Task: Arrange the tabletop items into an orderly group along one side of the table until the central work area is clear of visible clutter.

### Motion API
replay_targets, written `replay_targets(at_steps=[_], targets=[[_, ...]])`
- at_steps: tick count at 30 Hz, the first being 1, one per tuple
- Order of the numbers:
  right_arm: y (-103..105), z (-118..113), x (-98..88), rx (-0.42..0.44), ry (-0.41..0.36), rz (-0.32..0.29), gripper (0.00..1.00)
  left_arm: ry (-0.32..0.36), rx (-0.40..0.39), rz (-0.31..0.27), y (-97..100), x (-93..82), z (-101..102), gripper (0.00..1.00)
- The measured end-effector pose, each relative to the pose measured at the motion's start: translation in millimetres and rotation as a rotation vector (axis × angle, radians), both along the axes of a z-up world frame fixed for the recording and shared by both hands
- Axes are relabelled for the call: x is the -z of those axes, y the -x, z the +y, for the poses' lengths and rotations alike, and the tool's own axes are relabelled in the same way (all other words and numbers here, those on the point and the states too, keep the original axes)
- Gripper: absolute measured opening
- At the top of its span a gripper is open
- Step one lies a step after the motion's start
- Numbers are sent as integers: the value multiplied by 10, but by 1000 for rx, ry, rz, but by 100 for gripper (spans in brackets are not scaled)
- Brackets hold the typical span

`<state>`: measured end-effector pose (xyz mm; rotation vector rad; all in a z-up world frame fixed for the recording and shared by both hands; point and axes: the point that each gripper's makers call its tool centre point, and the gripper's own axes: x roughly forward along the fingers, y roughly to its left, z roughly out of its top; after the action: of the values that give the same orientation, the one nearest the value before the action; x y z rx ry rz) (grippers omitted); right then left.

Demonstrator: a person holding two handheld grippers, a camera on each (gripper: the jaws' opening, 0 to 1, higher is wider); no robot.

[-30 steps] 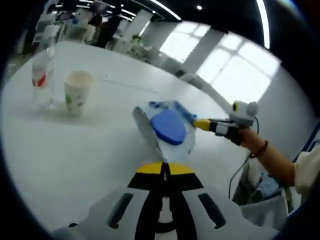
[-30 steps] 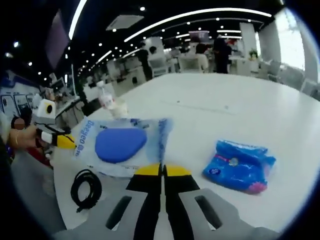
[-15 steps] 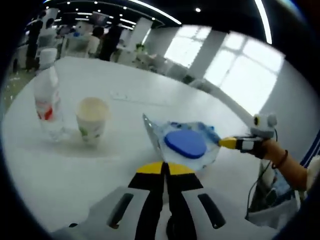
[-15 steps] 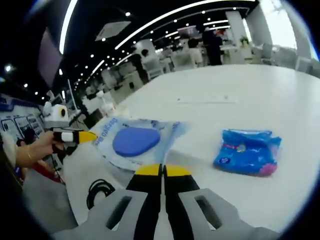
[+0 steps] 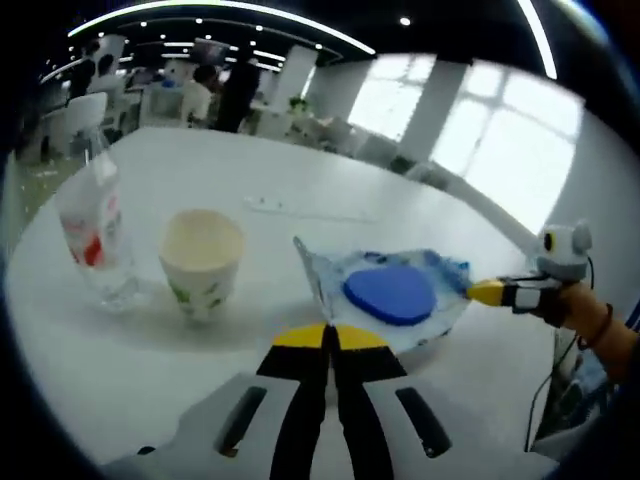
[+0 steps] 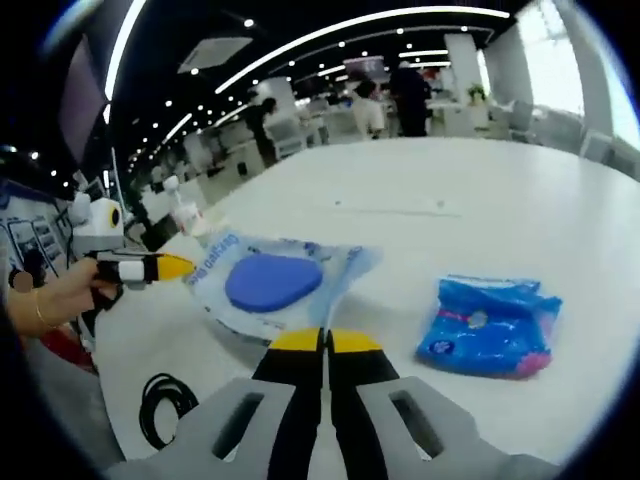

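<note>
Compared with the picture one second earlier, we noted in the left gripper view that the paper cup (image 5: 203, 258) and the plastic bottle (image 5: 92, 232) appeared larger and nearer the left gripper (image 5: 327, 338), and the clear packet with the blue pad (image 5: 385, 296) lay flatter. The left gripper's jaws were clenched on the packet's near edge. The cup stood upright on the white table (image 5: 130, 370), just beside the bottle. At the packet's far end the right gripper (image 5: 487, 292) touched it with its yellow tip, held by a hand (image 5: 570, 303).

In the right gripper view, the right gripper (image 6: 323, 341) was likewise clamped, jaws together on the near edge of the packet with the blue pad (image 6: 272, 283). The left gripper (image 6: 172, 267) met the packet's other end, a hand (image 6: 60, 296) behind it. A blue wipes pack (image 6: 488, 325) lay on the table (image 6: 470, 200), apart from the packet. A black cable coil (image 6: 164, 404) lay near the table edge.
</note>
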<state>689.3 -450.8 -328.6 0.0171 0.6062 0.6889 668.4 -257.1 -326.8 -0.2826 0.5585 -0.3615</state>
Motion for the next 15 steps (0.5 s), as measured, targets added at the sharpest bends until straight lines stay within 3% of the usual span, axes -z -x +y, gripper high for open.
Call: replay_targets(at_steps=[1, 9, 15], targets=[[-26, -6, 10, 4, 10, -6, 1, 26, -3, 6, -31, 10, -10, 0], [-214, 69, 118, 44, 21, -13, 1, 1, -47, 28, -187, 214, 75, 0], [-330, 119, 244, 63, 45, -25, 1, -2, -104, 19, -266, 272, 130, 0]])
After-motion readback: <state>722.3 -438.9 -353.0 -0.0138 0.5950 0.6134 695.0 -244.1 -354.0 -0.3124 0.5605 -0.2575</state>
